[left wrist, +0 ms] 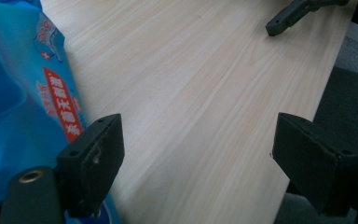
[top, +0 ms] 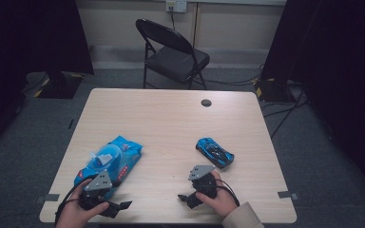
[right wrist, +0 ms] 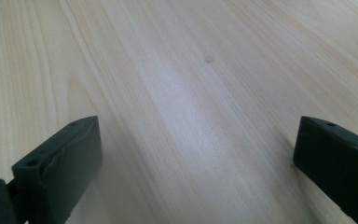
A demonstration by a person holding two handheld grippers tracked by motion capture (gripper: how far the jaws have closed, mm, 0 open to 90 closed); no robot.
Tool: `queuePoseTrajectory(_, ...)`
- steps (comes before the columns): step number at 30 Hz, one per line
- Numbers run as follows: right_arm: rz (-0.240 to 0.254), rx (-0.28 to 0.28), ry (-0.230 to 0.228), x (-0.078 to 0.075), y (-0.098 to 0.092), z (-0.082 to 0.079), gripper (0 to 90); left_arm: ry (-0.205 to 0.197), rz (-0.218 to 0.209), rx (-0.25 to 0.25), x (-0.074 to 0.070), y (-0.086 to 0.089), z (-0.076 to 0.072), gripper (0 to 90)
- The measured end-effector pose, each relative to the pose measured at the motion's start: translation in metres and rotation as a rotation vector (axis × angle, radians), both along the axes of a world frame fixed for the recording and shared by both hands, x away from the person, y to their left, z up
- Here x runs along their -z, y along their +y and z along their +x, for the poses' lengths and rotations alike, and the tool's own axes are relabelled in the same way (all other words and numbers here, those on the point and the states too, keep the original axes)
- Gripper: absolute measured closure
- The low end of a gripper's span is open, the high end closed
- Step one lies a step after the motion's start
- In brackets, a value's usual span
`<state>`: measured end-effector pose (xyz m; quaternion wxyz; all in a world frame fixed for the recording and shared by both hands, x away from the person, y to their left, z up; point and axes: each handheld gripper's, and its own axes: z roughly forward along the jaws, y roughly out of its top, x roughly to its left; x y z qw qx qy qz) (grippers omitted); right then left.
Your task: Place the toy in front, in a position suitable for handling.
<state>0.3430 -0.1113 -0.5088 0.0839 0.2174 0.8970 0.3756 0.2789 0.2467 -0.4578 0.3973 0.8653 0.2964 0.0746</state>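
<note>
A blue wipes packet [top: 110, 160] with a clear lid lies on the left of the wooden table [top: 171, 123]. It also runs down the left edge of the left gripper view [left wrist: 18, 102]. A blue toy car [top: 214, 152] sits to the right of the middle. My left gripper [top: 116, 206] is at the front left, just in front of the packet and pointing right. Its jaws [left wrist: 198, 154] stand open over bare wood beside the packet. My right gripper [top: 187, 198] is in front of the car, apart from it. It [right wrist: 196, 163] is open with only tabletop between its jaws.
One jaw of the right gripper [left wrist: 291, 14] reaches into the top of the left gripper view. The table's front edge runs close under both hands. A round cable hole [top: 206, 102] is at the table's back. A black folding chair [top: 173, 52] stands behind the table.
</note>
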Motion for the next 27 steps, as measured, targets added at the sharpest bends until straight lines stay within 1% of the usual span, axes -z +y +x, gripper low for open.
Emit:
queuePoseTrajectory(5, 0.0, 0.0, 0.0, 0.0, 0.0, 0.0, 0.8, 0.002, -0.008, -0.035, -0.003, 0.016, -0.005, 16.5)
queuePoseTrajectory(6, 0.0, 0.0, 0.0, 0.0, 0.0, 0.0, 0.7, -0.002, -0.012, -0.039, -0.003, 0.02, -0.006, 17.9)
queuePoseTrajectory(8, 0.0, 0.0, 0.0, 0.0, 0.0, 0.0, 0.7, 0.009, -0.028, -0.049, -0.004, 0.026, -0.008, 20.1)
queuePoseTrajectory(9, 0.0, 0.0, 0.0, 0.0, 0.0, 0.0, 0.8, 0.005, -0.037, -0.05, -0.005, 0.028, -0.009, 22.0)
queuePoseTrajectory(14, 0.0, 0.0, 0.0, 0.0, 0.0, 0.0, 0.8, 0.0, -0.059, -0.062, -0.009, 0.034, -0.015, 22.2)
queuePoseTrajectory(18, 0.0, 0.001, 0.0, 0.0, 0.0, 0.0, 0.7, -0.005, -0.059, -0.067, -0.012, 0.039, -0.019, 22.2)
queuePoseTrajectory(20, 0.0, 0.0, 0.0, 0.0, 0.0, 0.0, 0.7, -0.002, -0.07, -0.074, -0.014, 0.041, -0.021, 22.3)
queuePoseTrajectory(23, 0.0, 0.0, 0.0, 0.0, 0.0, 0.0, 0.8, -0.002, -0.061, -0.082, -0.018, 0.046, -0.025, 22.1)
queuePoseTrajectory(24, 0.0, 0.0, 0.0, 0.0, 0.0, 0.0, 0.8, 0.005, -0.045, -0.087, -0.019, 0.048, -0.026, 18.8)
queuePoseTrajectory(25, 0.0, 0.0, 0.0, 0.0, 0.0, 0.0, 0.8, -0.001, -0.038, -0.099, -0.019, 0.05, -0.027, 18.8)
queuePoseTrajectory(26, 0.0, 0.0, 0.0, 0.0, 0.0, 0.0, 0.7, -0.004, -0.031, -0.113, -0.019, 0.053, -0.028, 16.9)
queuePoseTrajectory(27, 0.0, 0.0, 0.0, 0.0, 0.0, 0.0, 0.7, 0.0, -0.03, -0.123, -0.017, 0.056, -0.028, 16.1)
